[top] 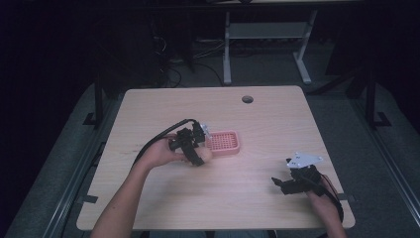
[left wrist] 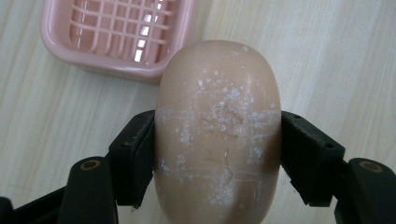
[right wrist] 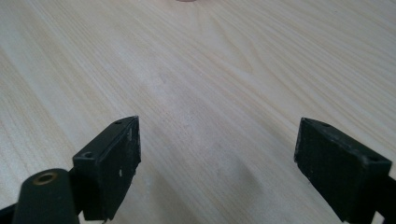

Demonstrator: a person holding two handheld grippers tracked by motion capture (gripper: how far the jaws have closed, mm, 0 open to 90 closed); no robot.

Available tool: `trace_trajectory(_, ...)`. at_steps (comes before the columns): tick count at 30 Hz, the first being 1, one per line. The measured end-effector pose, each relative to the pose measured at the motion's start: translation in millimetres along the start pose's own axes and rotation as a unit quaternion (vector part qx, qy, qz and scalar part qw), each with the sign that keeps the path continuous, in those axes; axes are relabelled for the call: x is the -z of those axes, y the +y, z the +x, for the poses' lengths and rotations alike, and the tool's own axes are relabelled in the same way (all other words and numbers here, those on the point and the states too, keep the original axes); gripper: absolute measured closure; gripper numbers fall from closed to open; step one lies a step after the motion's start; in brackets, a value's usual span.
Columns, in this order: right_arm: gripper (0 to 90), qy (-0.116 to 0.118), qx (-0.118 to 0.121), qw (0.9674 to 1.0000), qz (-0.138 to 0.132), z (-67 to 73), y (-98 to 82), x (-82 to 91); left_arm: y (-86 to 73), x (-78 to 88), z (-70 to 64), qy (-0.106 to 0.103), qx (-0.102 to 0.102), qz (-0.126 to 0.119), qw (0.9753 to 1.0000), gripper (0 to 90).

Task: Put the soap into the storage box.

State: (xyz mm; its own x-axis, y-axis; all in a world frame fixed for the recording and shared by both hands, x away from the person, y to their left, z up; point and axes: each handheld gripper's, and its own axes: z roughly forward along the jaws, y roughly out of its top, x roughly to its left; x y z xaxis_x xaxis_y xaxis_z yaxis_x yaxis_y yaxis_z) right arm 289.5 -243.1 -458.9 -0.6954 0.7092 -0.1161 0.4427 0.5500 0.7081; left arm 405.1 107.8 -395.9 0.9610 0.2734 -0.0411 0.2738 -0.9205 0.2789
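The soap (left wrist: pixel 218 135) runs off the bottom of the left gripper view, so its near end is cut. The pink dish (left wrist: pixel 116 35) loses its top there too. Tiny sliver (right wrist: pixel 187 1) at the right gripper view's top edge, maybe soap.

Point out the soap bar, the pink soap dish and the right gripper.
soap bar (left wrist: pixel 218 126): left gripper view, middle of its scuffed upper face.
pink soap dish (left wrist: pixel 88 58): left gripper view, bare near rim.
right gripper (right wrist: pixel 217 168): right gripper view, gap midway between its open fingertips.
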Motion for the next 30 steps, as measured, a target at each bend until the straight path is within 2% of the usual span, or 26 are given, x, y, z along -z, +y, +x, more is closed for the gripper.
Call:
trace_trajectory(19, 14.0, 0.000, 0.000, 1.0000, -0.002, -0.8, 0.1, -0.3, 34.6, 1.4, 18.4, 0.003, -0.013, 0.004, 0.9999, 32.3)
trace_trajectory(20, 14.0, -0.001, 0.000, 1.0000, -0.002, -1.2, 0.1, -0.2, 36.0, 1.2, 19.3, 0.004, -0.014, -0.001, 0.9999, 32.3)
trace_trajectory(26, 13.9, -0.001, 0.002, 1.0000, -0.003, -2.0, -0.3, -0.1, 46.0, 0.0, 26.4, 0.003, -0.015, 0.003, 0.9999, 32.2)
trace_trajectory(30, 14.0, -0.002, 0.002, 1.0000, -0.003, -2.2, -0.2, 0.0, 51.5, -0.5, 30.5, 0.000, -0.012, -0.002, 0.9999, 32.2)
